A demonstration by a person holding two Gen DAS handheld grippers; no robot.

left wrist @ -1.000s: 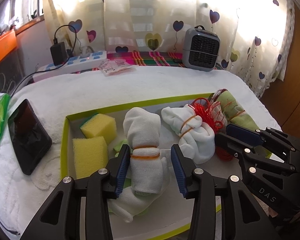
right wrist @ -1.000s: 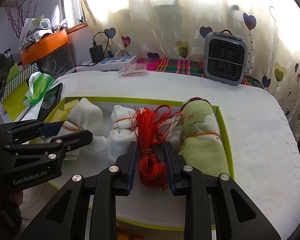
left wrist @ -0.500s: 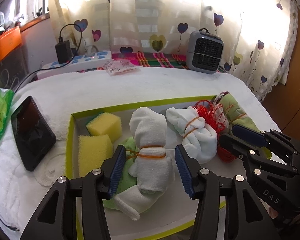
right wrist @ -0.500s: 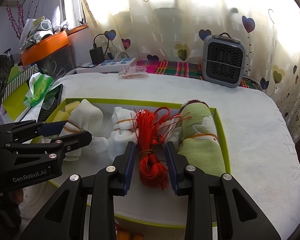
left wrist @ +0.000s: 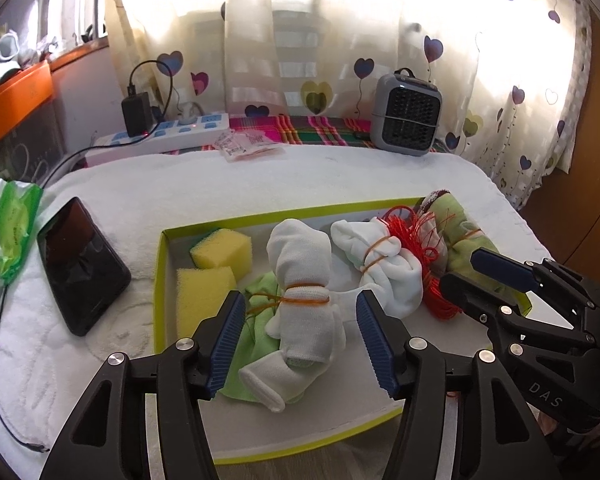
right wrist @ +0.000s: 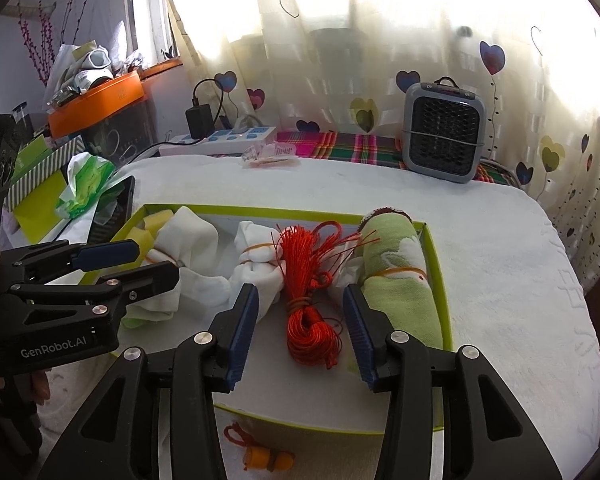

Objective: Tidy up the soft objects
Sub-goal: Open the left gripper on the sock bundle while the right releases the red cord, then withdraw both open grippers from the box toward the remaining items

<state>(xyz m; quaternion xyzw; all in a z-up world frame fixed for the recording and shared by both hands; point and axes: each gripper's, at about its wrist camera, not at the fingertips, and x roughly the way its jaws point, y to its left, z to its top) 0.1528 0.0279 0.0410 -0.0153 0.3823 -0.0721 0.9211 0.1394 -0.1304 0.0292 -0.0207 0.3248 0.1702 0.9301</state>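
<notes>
The left tool (left wrist: pixel 300 344) stood with its two blue-padded fingers spread wide, one on each side of a white sock bundle (left wrist: pixel 302 304) bound with an orange rubber band, and neither pad touched the cloth. That bundle lay on a green cloth (left wrist: pixel 256 328) on the floor of a shallow lime-edged box (left wrist: pixel 158 280). To its left in the box sat two yellow sponges (left wrist: pixel 204 292), one behind the other. To its right lay a second white sock bundle (left wrist: pixel 380 264), also banded.

The right tool (right wrist: pixel 300 332) was likewise parted, its fingers well clear on either side of a skein of red cord (right wrist: pixel 308 308) that rested on the box floor, gripped by nothing. Just right of the cord lay a rolled green towel (right wrist: pixel 400 280) held by a rubber band, along the right wall of the box.

The box sat on a surface covered with a white towel (left wrist: pixel 260 176). Left of the box lay a black phone (left wrist: pixel 82 264), and beyond it a green tissue pack (left wrist: pixel 8 228). Near the curtain stood a grey fan heater (left wrist: pixel 406 120) and a white power strip (left wrist: pixel 172 136). A small orange object (right wrist: pixel 266 458) with red cord lay in front of the box.
</notes>
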